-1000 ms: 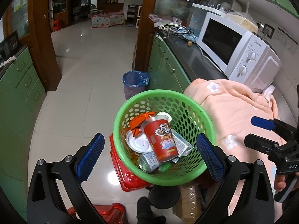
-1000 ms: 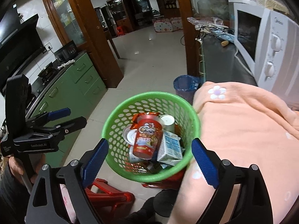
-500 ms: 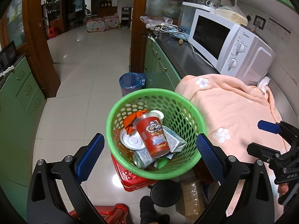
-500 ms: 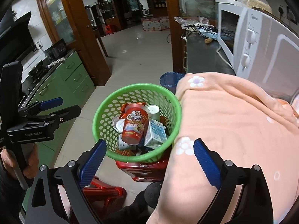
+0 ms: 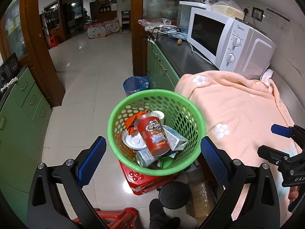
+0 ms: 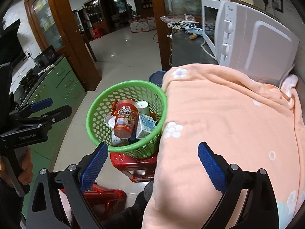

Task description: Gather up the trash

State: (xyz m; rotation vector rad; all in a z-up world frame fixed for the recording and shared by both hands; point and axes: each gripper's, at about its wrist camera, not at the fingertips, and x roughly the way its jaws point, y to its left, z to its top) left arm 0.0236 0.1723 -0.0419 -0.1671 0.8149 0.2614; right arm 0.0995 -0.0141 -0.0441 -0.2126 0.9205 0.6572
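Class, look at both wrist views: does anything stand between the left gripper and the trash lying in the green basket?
Nothing visible does. The left gripper is open with the green basket directly ahead, its top uncovered. The red cup and the other trash lie exposed. The peach blanket lies beside the rim, not over it.

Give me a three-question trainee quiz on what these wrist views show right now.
1. True or false: the green basket stands on a red stool.
2. Multiple choice: which item stands tallest among the trash in the basket? A) red snack cup B) glass bottle C) banana peel
3. Fill in: the peach blanket with flowers lies in front of the white ____.

Key:
1. True.
2. A.
3. microwave. Both the left gripper and right gripper are open and empty.
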